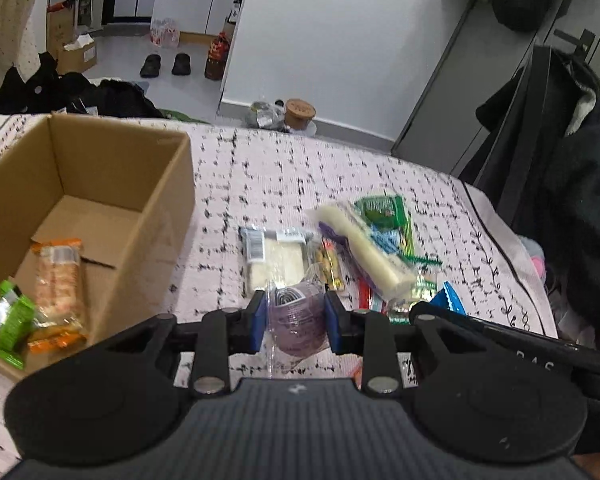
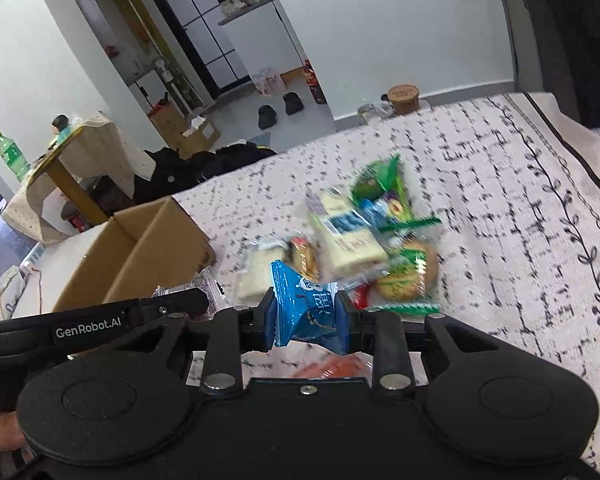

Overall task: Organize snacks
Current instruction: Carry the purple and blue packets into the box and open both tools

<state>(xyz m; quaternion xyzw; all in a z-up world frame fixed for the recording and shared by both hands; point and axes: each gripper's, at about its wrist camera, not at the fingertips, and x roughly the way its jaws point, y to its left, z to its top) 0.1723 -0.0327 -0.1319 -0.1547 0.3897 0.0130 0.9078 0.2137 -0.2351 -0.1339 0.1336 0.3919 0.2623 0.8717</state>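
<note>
- Surface: we recorded a pale cloth point(image 1: 340, 168) with a broken black grid pattern and a dark border with a leafy vine along its right side.
- Room: we noted white walls, a grey door, dark clothes hanging at right, a pair of black shoes point(image 1: 166, 65) on the floor, and a green bottle point(image 2: 11, 156) on a covered side table.
- Container: a cardboard box point(image 1: 156, 216) stood open at the left of the cloth; inside lay an orange-wrapped snack point(image 1: 58, 280) and a green packet point(image 1: 10, 320) just beside it.
- Left gripper point(image 1: 296, 316): clamped on a clear-wrapped purple round snack point(image 1: 296, 320), lifted clear of the cloth, right of the box.
- Right gripper point(image 2: 306, 316): closed on a blue packet point(image 2: 306, 304) with white lettering, pinched at its middle.
- Remaining pile point(image 1: 364, 248): a white square pack, a long pale bar, green wrappers and a round biscuit lay heaped just beyond both grippers.
- Hard to make out: the pile was blurred in the right wrist view; an orange wrapper under the right gripper was mostly hidden; printing was unreadable.
</note>
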